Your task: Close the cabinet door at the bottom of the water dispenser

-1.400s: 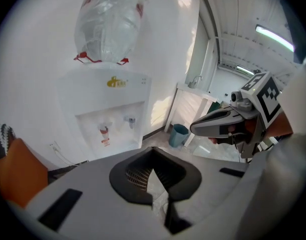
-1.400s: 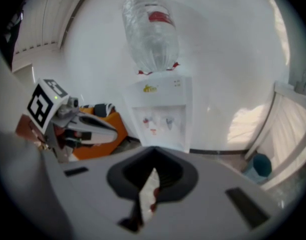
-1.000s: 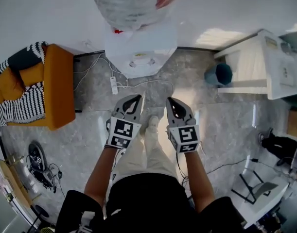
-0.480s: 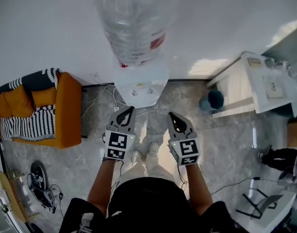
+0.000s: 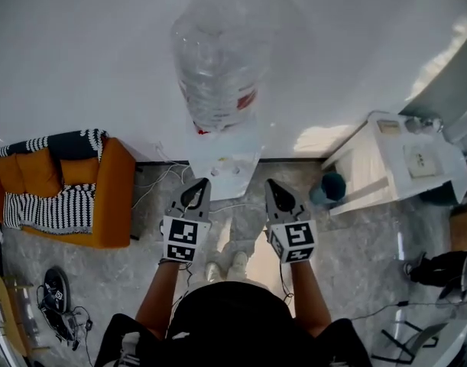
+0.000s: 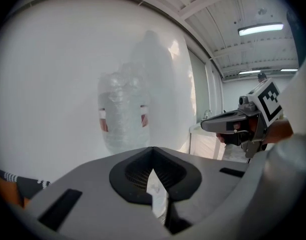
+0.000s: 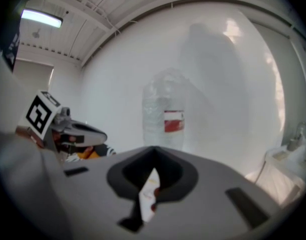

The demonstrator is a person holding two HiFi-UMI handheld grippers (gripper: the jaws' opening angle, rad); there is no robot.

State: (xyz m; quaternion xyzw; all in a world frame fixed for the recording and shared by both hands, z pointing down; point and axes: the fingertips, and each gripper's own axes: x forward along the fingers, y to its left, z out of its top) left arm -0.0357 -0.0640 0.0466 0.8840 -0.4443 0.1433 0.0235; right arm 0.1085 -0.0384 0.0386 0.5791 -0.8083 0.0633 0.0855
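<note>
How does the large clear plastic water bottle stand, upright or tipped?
Upright: the large clear plastic water bottle rises vertically in both gripper views, atop the white dispenser.

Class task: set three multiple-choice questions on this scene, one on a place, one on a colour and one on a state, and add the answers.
1. In the head view, where does the orange sofa stand?
A. Left of the water dispenser
B. Right of it
C. Behind the person

2. What colour is the label on the bottle?
A. Green
B. Red
C. Blue

3. How is the left hand-held gripper?
A. Wide open
B. Shut on a cup
C. Shut and empty

Answers:
1 A: the sofa sits at the picture's left and the dispenser in the middle.
2 B: a red band shows on the clear bottle.
3 C: its jaws meet with nothing between them.
</note>
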